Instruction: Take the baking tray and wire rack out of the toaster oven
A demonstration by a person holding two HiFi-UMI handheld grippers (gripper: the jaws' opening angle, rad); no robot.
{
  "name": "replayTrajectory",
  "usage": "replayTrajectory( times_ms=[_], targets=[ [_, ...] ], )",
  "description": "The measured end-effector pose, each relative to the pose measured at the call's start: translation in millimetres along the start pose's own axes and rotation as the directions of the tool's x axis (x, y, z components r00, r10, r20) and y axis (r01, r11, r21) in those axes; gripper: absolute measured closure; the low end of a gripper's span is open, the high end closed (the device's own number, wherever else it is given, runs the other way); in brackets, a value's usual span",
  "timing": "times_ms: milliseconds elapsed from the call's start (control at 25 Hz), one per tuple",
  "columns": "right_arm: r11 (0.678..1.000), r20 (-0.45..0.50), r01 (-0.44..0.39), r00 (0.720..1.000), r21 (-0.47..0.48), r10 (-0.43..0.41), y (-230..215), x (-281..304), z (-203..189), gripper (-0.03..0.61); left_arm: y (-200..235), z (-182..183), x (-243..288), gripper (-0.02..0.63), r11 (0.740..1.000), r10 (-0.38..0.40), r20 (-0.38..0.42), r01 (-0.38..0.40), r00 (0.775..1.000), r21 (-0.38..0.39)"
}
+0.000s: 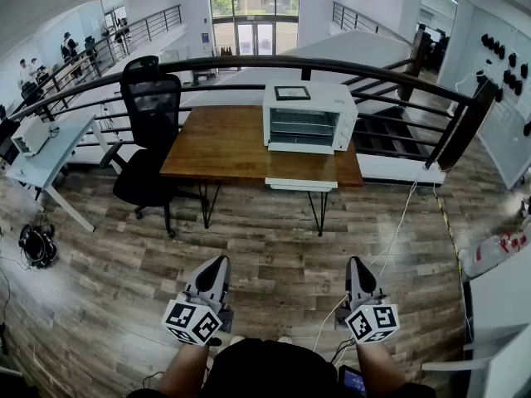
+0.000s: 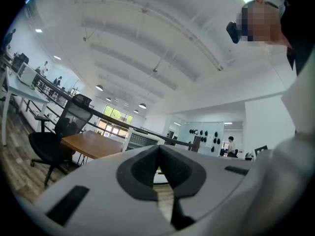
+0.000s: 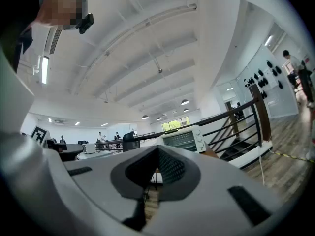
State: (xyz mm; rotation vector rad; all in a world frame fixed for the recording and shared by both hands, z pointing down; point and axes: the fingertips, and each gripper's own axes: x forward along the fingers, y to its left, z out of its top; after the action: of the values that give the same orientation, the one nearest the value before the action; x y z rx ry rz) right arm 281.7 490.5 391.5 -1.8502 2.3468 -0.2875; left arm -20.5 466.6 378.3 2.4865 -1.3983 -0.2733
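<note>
Inside toaster oven (image 1: 328, 99), wire rack (image 1: 302, 126)

Grey-white grippers (image 1: 217, 261) (image 1: 357, 261), black-and-white marker cubes (image 1: 192, 322)

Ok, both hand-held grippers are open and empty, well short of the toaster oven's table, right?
Not open: the left hand-held gripper and right hand-held gripper are shut, per their gripper views. Both are empty, well short of the table with the toaster oven.

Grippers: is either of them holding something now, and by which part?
Nothing is held. The left gripper and the right gripper both have their jaws shut on nothing, far from the toaster oven on the table.
</note>
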Motion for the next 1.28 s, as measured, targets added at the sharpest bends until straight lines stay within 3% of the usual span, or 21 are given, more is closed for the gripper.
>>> replayTrajectory(
  times_ms=[800, 920, 1000, 1040, 1160, 1280],
  targets=[
    [0.997, 0.03, -0.059, 0.998, 0.056, 0.058, -20.0, 4.1, 13.6, 0.581, -25.3, -14.5, 25.3, 0.601, 1.0, 0.02, -0.014, -0.02, 1.0, -0.01],
    [0.996, 0.048, -0.071, 0.996, 0.062, 0.069, -23.4, 2.0, 17.9, 0.532, -30.0, -13.8, 27.9, 0.6, 0.999, 0.038, -0.011, -0.037, 0.999, 0.037],
    [0.995, 0.067, -0.074, 0.995, 0.065, 0.069, -27.2, -1.3, 20.8, 0.436, -33.6, -13.1, 30.2, 0.566, 0.996, 0.053, -0.01, -0.052, 0.999, 0.066],
    [0.995, 0.073, -0.073, 0.995, 0.068, 0.068, -29.2, -3.5, 21.8, 0.408, -35.9, -13.8, 31.7, 0.505, 0.996, 0.057, -0.015, -0.056, 0.998, 0.074],
    [0.994, 0.08, -0.089, 0.993, 0.06, 0.084, -32.4, -10.0, 23.0, 0.351, -43.2, -17.2, 35.8, 0.377, 0.992, 0.076, -0.032, -0.072, 0.997, 0.103],
    [0.995, 0.076, -0.097, 0.993, 0.033, 0.094, -35.2, -12.8, 23.1, 0.296, -50.2, -20.0, 38.0, 0.323, 0.988, 0.09, -0.037, -0.084, 0.995, 0.128]
  ],
)
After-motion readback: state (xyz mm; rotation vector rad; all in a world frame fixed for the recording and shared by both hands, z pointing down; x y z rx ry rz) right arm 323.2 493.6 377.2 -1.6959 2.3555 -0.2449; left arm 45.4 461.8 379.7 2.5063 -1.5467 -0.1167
